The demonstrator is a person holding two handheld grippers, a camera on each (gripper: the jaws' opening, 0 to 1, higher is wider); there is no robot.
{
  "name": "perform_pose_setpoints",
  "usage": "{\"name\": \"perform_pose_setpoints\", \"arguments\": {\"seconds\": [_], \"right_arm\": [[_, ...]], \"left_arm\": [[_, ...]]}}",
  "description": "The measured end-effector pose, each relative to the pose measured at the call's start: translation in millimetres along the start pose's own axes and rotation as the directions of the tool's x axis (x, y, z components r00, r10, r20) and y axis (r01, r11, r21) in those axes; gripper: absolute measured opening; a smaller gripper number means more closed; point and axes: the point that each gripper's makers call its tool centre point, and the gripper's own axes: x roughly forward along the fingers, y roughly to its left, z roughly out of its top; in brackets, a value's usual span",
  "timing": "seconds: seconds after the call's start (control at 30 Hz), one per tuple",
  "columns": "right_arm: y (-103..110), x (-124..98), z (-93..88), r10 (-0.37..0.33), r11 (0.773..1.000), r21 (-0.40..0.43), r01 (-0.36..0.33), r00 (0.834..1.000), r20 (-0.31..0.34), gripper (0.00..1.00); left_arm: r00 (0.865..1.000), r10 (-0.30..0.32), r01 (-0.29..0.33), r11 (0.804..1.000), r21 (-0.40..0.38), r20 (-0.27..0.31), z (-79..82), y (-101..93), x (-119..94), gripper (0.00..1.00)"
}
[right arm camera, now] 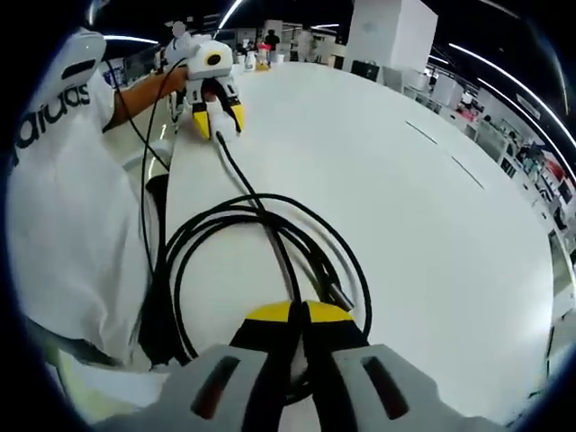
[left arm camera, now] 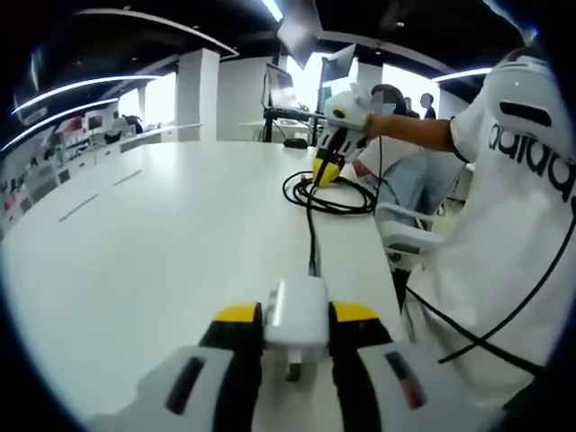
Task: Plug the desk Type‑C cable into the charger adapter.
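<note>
left tongs (left arm camera: 295, 326) pinch the charger adapter (left arm camera: 294, 317); right tongs (right arm camera: 298, 317) clamp the cable (right arm camera: 270, 236)

Glossy white plastic adapter (left arm camera: 295, 315), matt black cable (right arm camera: 270, 236), smooth white table (left arm camera: 162, 234)

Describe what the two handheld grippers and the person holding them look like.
Both the left gripper and the right gripper have black jaws tipped yellow on light grey bodies with dark slots. The person wears a white short-sleeved shirt with black lettering.

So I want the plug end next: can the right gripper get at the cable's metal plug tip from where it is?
Probably yes. The plug tip lies bare on the table beside the right gripper, but its jaws are shut on the cable and must let go first.
</note>
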Motion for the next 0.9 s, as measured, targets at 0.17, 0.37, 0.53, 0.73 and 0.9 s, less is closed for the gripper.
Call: {"name": "perform_pose_setpoints", "arguments": {"seconds": [0.17,0.37,0.53,0.73,0.9], "right_arm": [[-2.7,0.3,1.6,-0.009,1.0,0.002,0.009,1.0,0.001,0.02],[-7.5,2.1,3.9,-0.032,0.999,-0.001,0.032,0.999,-0.001,0.02],[-12.9,3.0,6.1,-0.043,0.999,0.001,0.043,0.999,0.002,0.02],[-22.9,5.6,8.4,-0.066,0.998,0.005,0.066,0.998,-0.003,0.02],[-32.0,7.6,10.3,-0.077,0.997,0.01,0.077,0.997,-0.008,0.02]], "left_arm": [[1.0,0.002,-0.002,1.0,-0.001,0.0,1.2,2.8,1.7,0.27],[1.0,0.005,-0.005,1.0,-0.002,0.0,3.2,7.9,4.2,0.27],[1.0,0.01,-0.01,1.0,0.001,-0.007,4.1,14.5,5.0,0.27],[1.0,0.028,-0.028,1.0,-0.004,-0.006,6.5,27.1,7.1,0.27],[0.999,0.033,-0.033,0.999,-0.005,-0.01,8.5,36.5,9.4,0.27]]}}
